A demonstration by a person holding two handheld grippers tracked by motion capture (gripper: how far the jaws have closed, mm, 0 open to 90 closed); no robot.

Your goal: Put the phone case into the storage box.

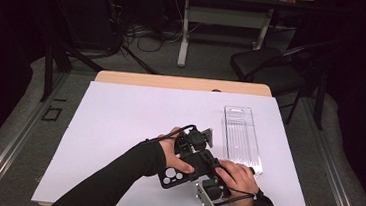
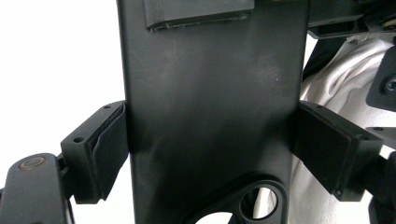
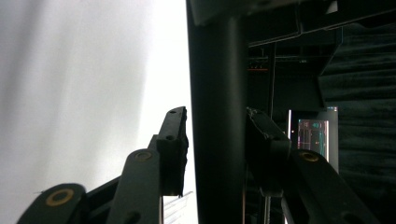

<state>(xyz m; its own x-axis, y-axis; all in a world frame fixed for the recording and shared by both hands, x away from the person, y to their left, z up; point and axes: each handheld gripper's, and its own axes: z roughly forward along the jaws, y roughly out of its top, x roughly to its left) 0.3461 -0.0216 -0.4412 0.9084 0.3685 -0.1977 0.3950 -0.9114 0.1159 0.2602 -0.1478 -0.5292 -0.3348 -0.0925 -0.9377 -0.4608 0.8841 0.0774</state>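
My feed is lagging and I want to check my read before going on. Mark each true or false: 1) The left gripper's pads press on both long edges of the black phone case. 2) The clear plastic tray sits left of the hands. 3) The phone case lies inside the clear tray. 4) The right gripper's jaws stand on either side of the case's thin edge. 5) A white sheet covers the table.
1) True: the left gripper clamps the black phone case across its width.
2) False: the clear tray lies to the right of the hands.
3) False: the case is held between the two grippers, apart from the tray.
4) True: the right gripper straddles the case's edge.
5) True: the white sheet covers the table.
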